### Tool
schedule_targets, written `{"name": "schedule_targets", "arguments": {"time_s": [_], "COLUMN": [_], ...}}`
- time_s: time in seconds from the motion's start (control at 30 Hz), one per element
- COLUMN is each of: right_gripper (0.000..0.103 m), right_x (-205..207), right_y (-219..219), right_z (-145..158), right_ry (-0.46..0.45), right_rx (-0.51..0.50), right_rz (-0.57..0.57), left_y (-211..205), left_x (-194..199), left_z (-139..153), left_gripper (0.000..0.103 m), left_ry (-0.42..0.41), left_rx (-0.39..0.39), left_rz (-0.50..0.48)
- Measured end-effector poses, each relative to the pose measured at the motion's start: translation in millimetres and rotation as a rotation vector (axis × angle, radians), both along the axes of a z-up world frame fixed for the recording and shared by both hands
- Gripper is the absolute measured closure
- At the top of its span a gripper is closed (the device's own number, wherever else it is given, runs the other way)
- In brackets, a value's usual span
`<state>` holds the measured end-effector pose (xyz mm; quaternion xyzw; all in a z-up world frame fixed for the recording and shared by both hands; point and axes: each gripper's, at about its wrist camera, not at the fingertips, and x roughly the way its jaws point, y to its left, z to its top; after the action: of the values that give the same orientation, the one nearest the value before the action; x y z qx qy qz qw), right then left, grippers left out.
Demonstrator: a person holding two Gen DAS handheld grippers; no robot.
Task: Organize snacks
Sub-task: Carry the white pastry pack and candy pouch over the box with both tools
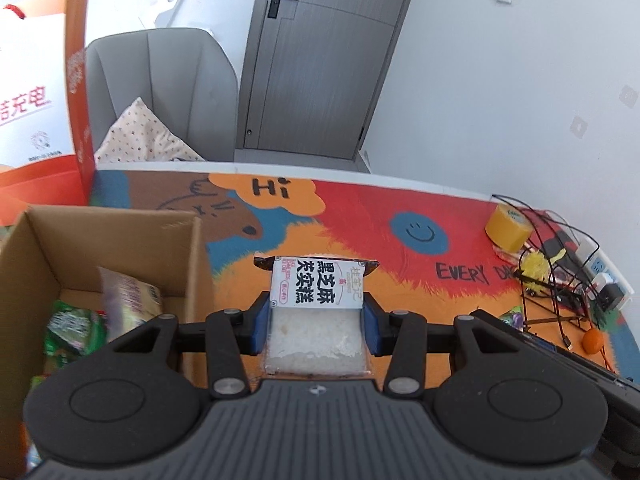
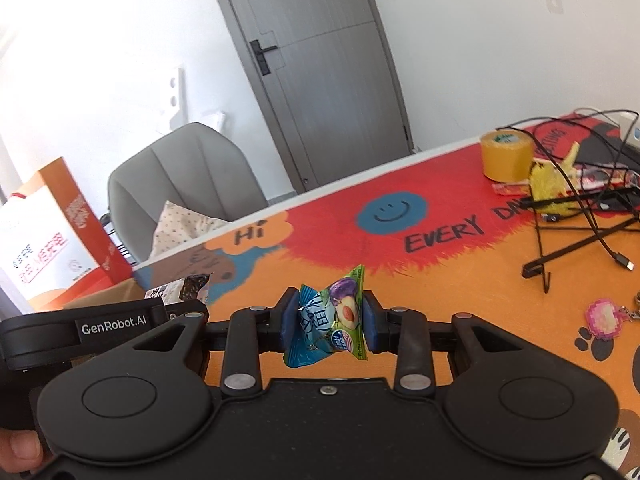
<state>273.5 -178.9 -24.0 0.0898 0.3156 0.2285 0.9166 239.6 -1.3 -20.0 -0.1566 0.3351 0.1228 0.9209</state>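
Observation:
My left gripper (image 1: 316, 322) is shut on a white cake packet with black Chinese lettering (image 1: 316, 312), held above the table just right of a cardboard box (image 1: 120, 240). The box holds a green packet (image 1: 74, 328) and a pale packet (image 1: 130, 300). My right gripper (image 2: 329, 318) is shut on a small blue-green plum candy packet (image 2: 329, 316), held above the orange mat. The left gripper's body (image 2: 80, 330) and the end of its cake packet (image 2: 184, 286) show at the left of the right wrist view, with the box corner (image 2: 108, 296) behind.
A colourful mat (image 1: 360, 216) covers the table. A yellow tape roll (image 1: 507, 226), a yellow plush toy (image 1: 534, 266), black cables and a wire stand (image 1: 560, 292), a power strip and a small orange (image 1: 592, 340) lie at the right. An orange-white paper bag (image 1: 40, 100) and a grey chair (image 1: 160, 92) stand behind.

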Motion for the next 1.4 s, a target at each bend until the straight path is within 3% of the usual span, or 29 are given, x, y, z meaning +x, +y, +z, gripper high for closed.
{"name": "schedule_targets", "arguments": {"time_s": [0.5, 0.87, 1.4], "right_gripper": [0.069, 0.069, 0.069], "right_x": [-28.3, -42.8, -53.8], "right_y": [69.9, 122.6, 164.9], "right_z": [28.0, 33.0, 31.5], "right_ry": [-0.059, -0.069, -0.062], "right_rx": [0.009, 0.005, -0.003], "right_rz": [0.126, 0.211, 0.293], "left_y": [71.6, 121.5, 155.2], "left_x": [-43.8, -65.4, -83.3], "left_z": [23.5, 20.2, 23.7], "left_gripper": [0.058, 0.058, 0.055], "left_ry": [-0.043, -0.028, -0.050], "left_rx": [0.008, 0.012, -0.016], "left_rz": [0.098, 0.155, 0.165]}}
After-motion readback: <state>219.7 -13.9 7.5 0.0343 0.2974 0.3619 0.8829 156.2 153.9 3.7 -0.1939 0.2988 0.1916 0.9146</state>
